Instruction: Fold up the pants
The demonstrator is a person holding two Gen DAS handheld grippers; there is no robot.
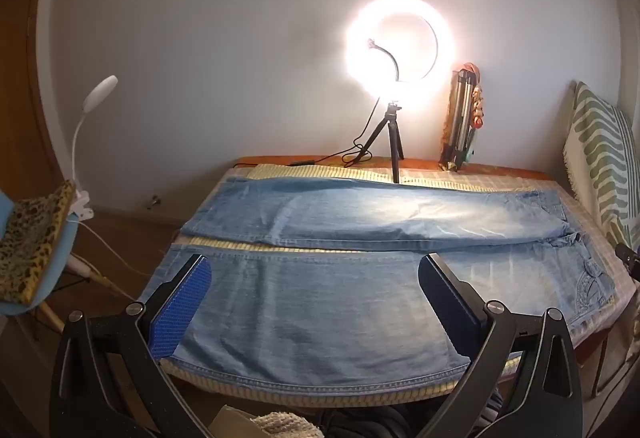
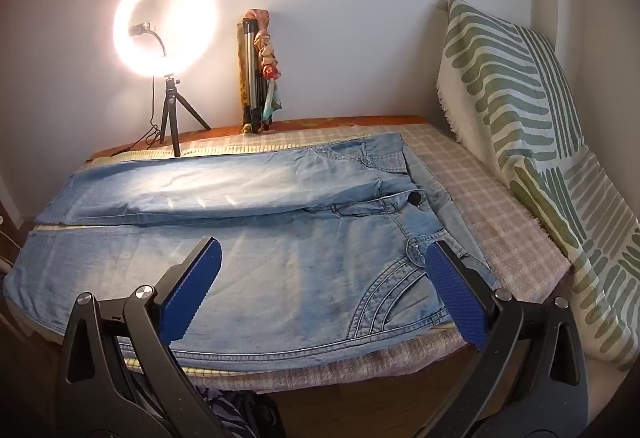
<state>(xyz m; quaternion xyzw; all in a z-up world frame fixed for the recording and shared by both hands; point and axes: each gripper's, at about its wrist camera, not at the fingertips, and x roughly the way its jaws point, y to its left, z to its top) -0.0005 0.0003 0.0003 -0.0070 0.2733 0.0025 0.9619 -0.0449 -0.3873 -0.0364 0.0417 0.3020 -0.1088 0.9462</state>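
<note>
The left tool [image 1: 314,270] and right tool [image 2: 324,252] hover with jaws spread wide, gripping nothing, above the near leg of the jeans [image 1: 320,302], which lie flat across the bed [image 2: 500,214]. Beyond them glows a ring light [image 1: 400,38].

Lit ring light [image 1: 399,50] against white wall [image 1: 200,38]; striped cushion [image 2: 520,110] beside.
</note>
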